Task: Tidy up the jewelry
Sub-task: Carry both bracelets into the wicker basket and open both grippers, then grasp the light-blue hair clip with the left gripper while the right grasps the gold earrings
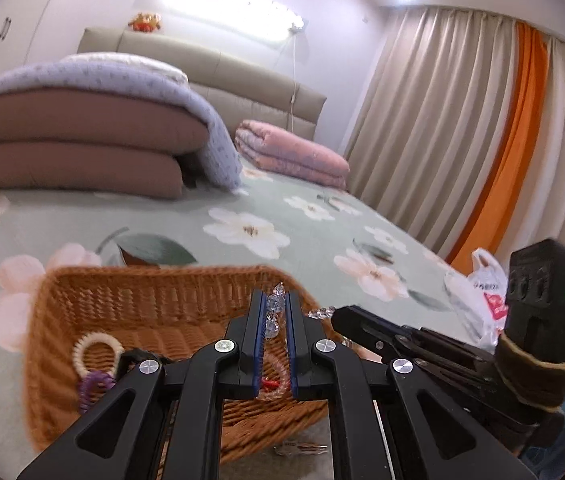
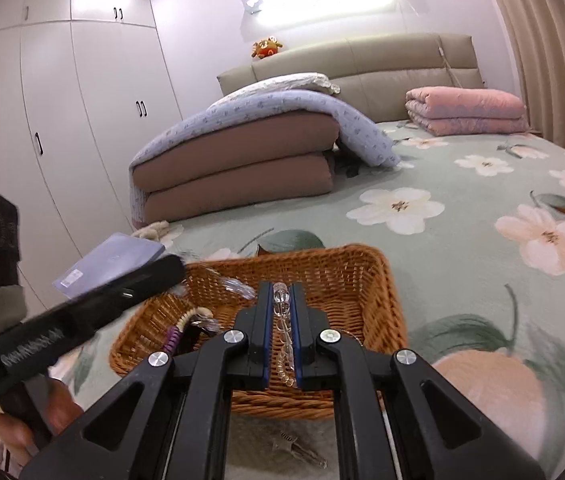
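I have both grippers over the basket on the bed, and each is pinching part of a clear bead strand. My left gripper is closed on several crystal beads; my right gripper is closed on a run of smaller clear beads that trails back between its fingers. I judge it to be 1 strand shared by the 2 tools, though I cannot see the span between them.

The main risk is pulling the tools apart. If the strand is taut, its thread could snap and scatter beads over the bed. The beads are round and slick, so a light grip may let them roll out and drop outside the basket.

Inside lie a cream ring, a purple coil and a red-beaded bracelet. Lowering the strand carelessly could tangle it with them. A hair clip lies outside, near the front rim, and could be forgotten.
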A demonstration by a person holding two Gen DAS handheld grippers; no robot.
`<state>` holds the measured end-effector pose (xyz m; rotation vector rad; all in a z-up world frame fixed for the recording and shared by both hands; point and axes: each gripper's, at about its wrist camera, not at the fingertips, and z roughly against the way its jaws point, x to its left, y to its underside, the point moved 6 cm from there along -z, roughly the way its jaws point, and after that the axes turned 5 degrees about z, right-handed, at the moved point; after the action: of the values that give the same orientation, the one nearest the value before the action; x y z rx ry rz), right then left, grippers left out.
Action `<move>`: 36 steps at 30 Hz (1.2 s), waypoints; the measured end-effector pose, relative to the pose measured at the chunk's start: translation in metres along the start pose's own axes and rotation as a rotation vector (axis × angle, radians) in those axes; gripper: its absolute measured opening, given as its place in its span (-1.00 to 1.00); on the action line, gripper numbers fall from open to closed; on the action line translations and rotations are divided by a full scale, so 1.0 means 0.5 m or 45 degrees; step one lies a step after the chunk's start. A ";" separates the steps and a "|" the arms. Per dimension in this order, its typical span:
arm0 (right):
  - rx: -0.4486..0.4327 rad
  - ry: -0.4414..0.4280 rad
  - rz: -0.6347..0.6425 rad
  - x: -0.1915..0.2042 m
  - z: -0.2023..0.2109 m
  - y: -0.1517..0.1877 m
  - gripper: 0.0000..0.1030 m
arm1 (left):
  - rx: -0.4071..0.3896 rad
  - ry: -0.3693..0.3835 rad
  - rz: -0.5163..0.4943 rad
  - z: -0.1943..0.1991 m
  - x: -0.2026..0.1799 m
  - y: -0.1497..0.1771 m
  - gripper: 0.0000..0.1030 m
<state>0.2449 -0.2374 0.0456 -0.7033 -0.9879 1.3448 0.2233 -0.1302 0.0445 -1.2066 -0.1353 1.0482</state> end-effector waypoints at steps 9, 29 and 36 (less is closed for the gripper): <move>0.060 0.063 -0.039 -0.036 -0.040 0.034 -0.80 | 0.005 -0.085 -0.001 -0.016 0.027 0.035 -0.81; -0.048 -0.089 -0.060 -0.017 0.225 0.057 -0.26 | -0.130 -0.044 -0.094 0.295 -0.070 0.091 0.32; 0.023 -0.077 -0.050 -0.012 0.235 0.129 -0.26 | -0.040 -0.030 -0.086 0.318 -0.065 0.190 0.32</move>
<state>0.1112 -0.2495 0.0400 -0.6298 -1.0313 1.3459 0.0552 -0.0455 0.0464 -1.2100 -0.2104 1.0047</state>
